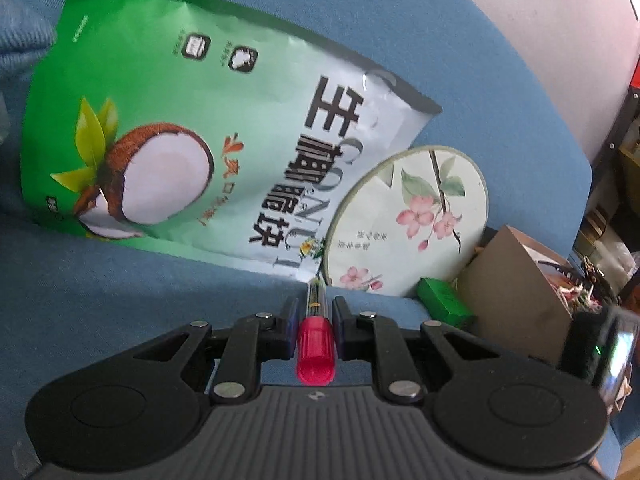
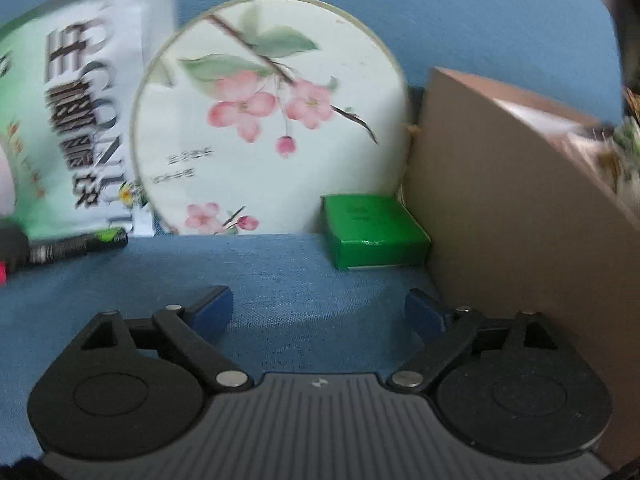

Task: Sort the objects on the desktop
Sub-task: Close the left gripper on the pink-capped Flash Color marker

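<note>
The left tool (image 1: 314, 326) is clamped on a pen (image 1: 315, 344), its blue pads pressing both sides of the red cap while the clear barrel points forward toward the lower edge of a green coconut-snack bag (image 1: 160, 120). The bag leans against the blue fabric backrest (image 1: 400, 20) of what looks like a sofa or chair, and the blue seat (image 2: 280, 272) carries everything else. Just right of the bag, a round floral fan (image 1: 408, 220) also leans on the backrest, its left rim overlapping the bag's corner; the pen tip sits close to where the two meet. A small green box (image 2: 374, 232) lies on the seat in front of the fan's lower right edge, touching or almost touching a brown cardboard box (image 2: 520, 200) that stands to the right and blocks that side. The right tool (image 2: 319, 314) is spread wide and holds nothing, hovering low over bare seat fabric with the green box ahead and slightly right of its centre. In the right wrist view the pen appears at the far left, blurred, lying across the base of the bag. Cluttered shelving shows beyond the seat at far right, too blurred to read.
</note>
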